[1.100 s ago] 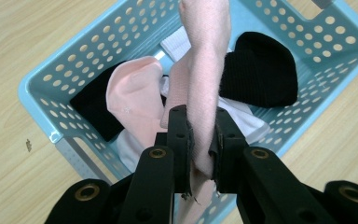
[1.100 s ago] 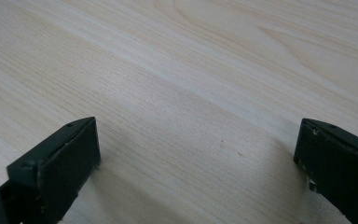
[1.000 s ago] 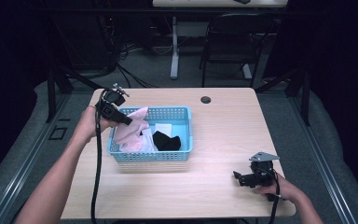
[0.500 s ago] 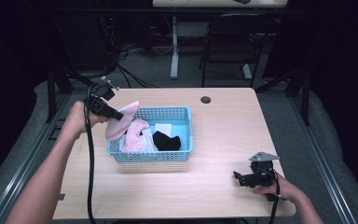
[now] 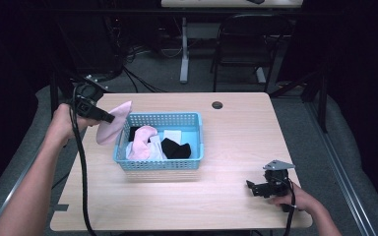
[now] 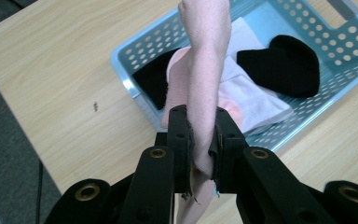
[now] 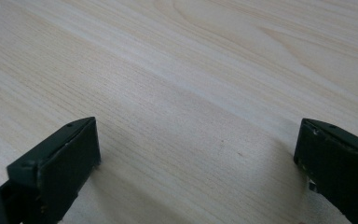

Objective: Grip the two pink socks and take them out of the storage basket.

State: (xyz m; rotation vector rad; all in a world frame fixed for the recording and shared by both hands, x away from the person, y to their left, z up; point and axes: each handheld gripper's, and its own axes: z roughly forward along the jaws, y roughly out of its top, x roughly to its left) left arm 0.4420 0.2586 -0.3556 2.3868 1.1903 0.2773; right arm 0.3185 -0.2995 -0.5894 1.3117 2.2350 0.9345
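Note:
My left gripper (image 5: 109,118) is shut on a pink sock (image 5: 114,121), holding it in the air just left of a blue basket (image 5: 194,158). In the left gripper view the pink sock (image 6: 204,65) runs up from between the black jaws, over the basket's (image 6: 121,77) corner. Inside the basket lie another pink sock (image 5: 141,142), a black sock (image 5: 175,148) and a white cloth (image 5: 173,135). My right gripper (image 5: 252,188) rests low on the table near the front right edge, jaws wide open over bare wood (image 7: 186,116) with nothing between them.
A small dark round hole (image 5: 217,104) sits in the tabletop at the back. The light wooden table (image 5: 236,132) has bare room right of the basket. A black chair (image 5: 246,44) and cables stand on the floor beyond the table.
My left gripper has lifted the pink sock out of the basket and carried it left, past the basket's edge. The right gripper has stayed still.

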